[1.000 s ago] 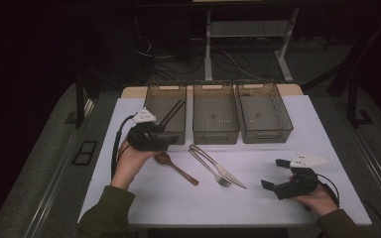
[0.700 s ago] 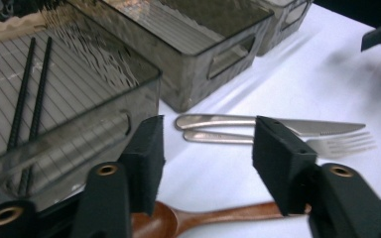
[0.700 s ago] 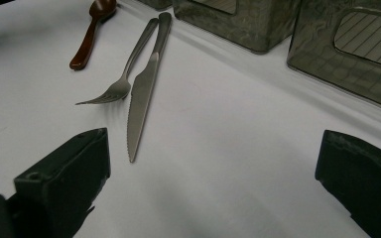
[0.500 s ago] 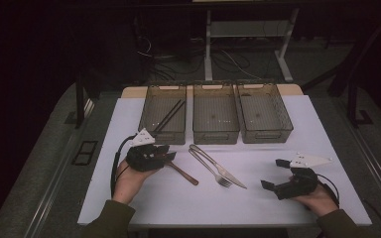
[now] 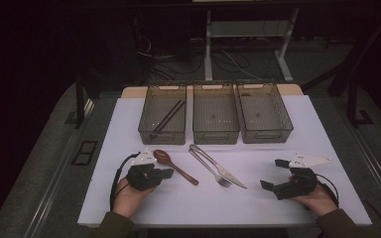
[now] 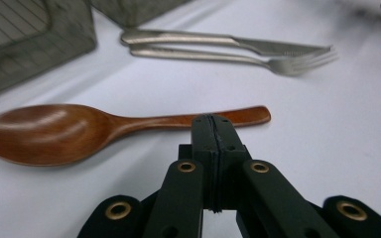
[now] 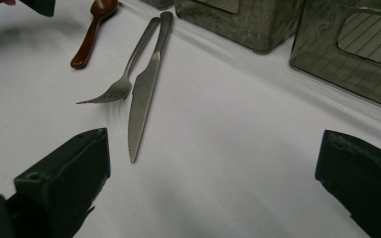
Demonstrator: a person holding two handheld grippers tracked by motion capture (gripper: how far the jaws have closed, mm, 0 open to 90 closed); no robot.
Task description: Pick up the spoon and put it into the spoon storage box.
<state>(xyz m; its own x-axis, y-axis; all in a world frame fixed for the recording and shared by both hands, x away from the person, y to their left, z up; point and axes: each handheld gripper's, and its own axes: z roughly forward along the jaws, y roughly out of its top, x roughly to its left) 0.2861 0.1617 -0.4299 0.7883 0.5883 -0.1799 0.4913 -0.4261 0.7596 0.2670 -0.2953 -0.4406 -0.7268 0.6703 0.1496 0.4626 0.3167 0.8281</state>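
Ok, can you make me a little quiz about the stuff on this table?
1. True or false: the wooden spoon lies inside a bin.
2. Which bin holds the two dark sticks? A left, B middle, C right.
3. Which gripper has its jaws wide apart?

Key:
1. False. It lies on the white table, in front of the bins.
2. A, the left bin.
3. The right gripper. The left gripper has just been closing its jaws. They are now shut with nothing between them, and their tips are by the spoon's handle.
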